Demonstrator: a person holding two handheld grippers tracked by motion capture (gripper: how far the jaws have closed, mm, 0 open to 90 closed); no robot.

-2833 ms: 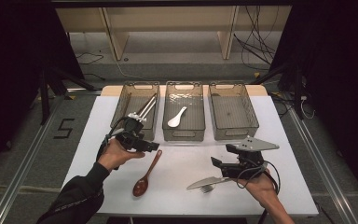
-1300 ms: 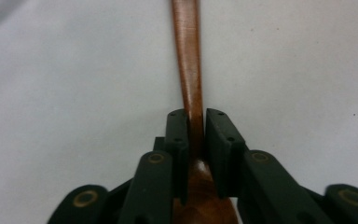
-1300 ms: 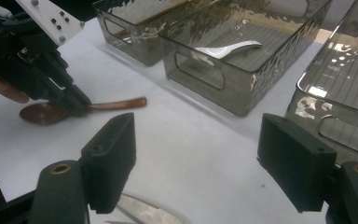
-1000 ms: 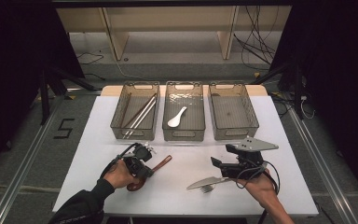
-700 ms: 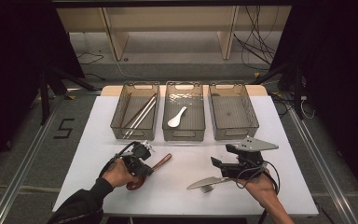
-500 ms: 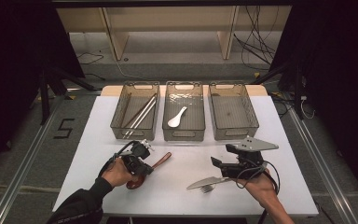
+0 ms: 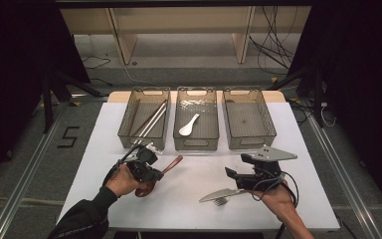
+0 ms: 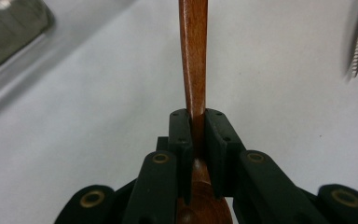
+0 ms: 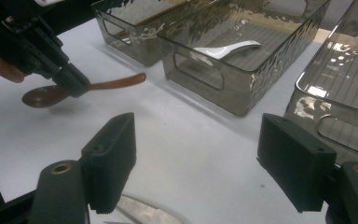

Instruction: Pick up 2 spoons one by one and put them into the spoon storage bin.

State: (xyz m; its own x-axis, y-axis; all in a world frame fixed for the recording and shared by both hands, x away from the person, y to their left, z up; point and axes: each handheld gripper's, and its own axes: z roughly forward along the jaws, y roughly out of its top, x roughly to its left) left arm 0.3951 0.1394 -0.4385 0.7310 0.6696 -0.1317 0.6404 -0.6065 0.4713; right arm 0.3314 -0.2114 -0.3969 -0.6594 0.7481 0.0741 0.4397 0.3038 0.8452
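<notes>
Spoon risk: your left hand-held gripper (image 8: 196, 135) pinches the wooden spoon (image 8: 193, 60) near its bowl, so it could swivel; your right hand-held gripper (image 9: 196, 158) idles open.

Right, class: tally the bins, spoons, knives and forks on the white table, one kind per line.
Clear grey plastic bins: 3
Spoons: 2, a brown wooden spoon and a white spoon
Serrated silver knife: 1
Silver fork: 1
Total: 7
</notes>
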